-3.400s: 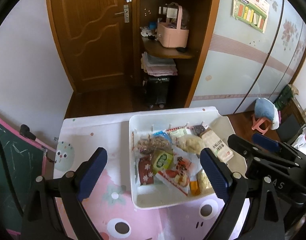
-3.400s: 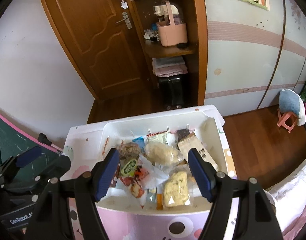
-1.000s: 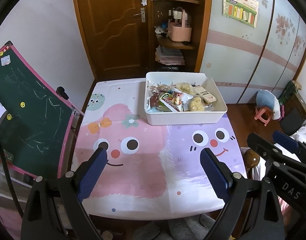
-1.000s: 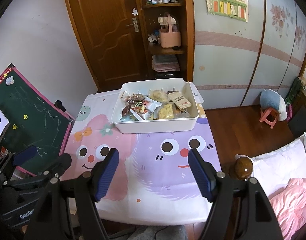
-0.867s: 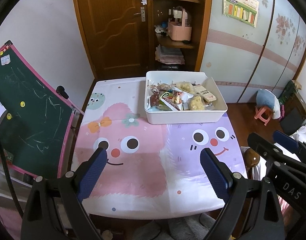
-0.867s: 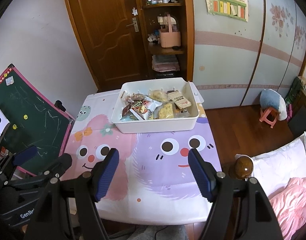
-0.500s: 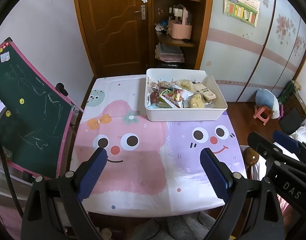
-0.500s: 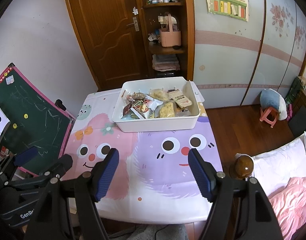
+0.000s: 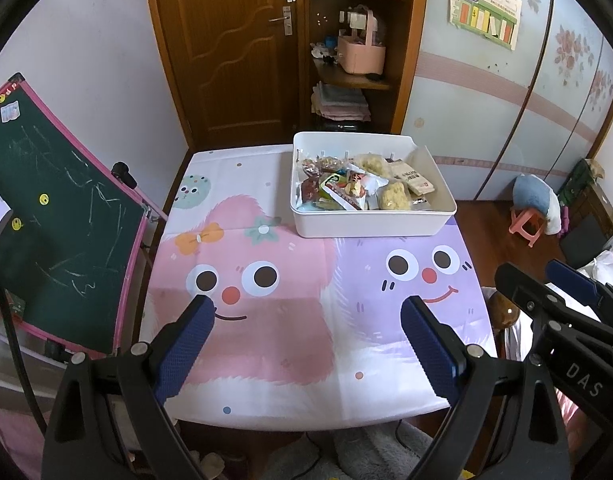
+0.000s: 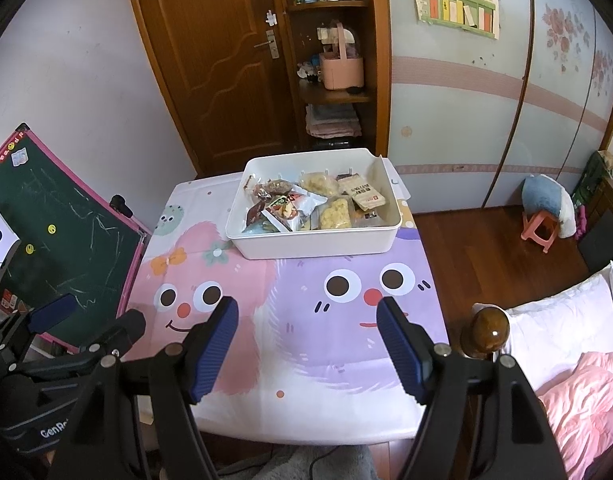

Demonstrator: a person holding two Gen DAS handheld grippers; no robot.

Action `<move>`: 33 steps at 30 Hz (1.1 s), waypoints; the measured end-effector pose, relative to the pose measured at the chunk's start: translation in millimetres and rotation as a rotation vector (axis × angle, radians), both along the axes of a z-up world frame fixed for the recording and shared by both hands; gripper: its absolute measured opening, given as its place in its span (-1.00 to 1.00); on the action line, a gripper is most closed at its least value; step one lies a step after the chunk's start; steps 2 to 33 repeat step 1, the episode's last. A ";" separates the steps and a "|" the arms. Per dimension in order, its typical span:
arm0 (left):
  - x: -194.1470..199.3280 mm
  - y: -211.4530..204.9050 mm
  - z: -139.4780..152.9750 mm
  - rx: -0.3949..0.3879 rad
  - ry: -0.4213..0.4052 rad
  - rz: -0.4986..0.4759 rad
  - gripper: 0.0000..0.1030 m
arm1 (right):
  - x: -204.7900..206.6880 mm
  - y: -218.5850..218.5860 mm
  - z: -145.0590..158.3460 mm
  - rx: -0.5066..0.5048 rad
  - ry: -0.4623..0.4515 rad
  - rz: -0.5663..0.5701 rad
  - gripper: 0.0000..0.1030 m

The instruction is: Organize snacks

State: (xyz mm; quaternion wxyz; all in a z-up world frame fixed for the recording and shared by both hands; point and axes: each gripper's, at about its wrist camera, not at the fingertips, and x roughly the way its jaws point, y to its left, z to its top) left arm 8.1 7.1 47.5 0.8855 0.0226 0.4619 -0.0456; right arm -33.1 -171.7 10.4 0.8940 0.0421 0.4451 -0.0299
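Note:
A white bin (image 9: 370, 224) full of several packaged snacks (image 9: 358, 190) stands at the far right of the table; it also shows in the right wrist view (image 10: 314, 246), with the snacks (image 10: 306, 204) piled inside. My left gripper (image 9: 306, 344) is open and empty, held above the table's near edge, far back from the bin. My right gripper (image 10: 306, 344) is open and empty too, over the near edge. The right gripper shows at the right of the left wrist view (image 9: 562, 300), and the left gripper at the lower left of the right wrist view (image 10: 66, 332).
The table wears a pink and purple cartoon cloth (image 9: 290, 280). A green chalkboard (image 9: 54, 224) leans at its left side. A bed with pink bedding (image 10: 578, 384) and a wooden bedpost knob (image 10: 488, 330) are at the right. A door and shelf stand behind.
Both grippers have pulled back and up from right over the bin to the table's near edge. In the last second they have barely moved. Both stay open.

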 end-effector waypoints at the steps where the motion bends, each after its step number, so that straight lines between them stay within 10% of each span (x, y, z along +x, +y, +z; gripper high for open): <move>1: 0.7 -0.3 0.4 -0.001 0.000 0.001 0.82 | -1.2 0.2 -1.3 0.000 0.000 0.000 0.40; 33: 0.7 -0.3 0.4 -0.001 0.000 0.001 0.82 | -1.2 0.2 -1.3 0.000 0.000 0.000 0.40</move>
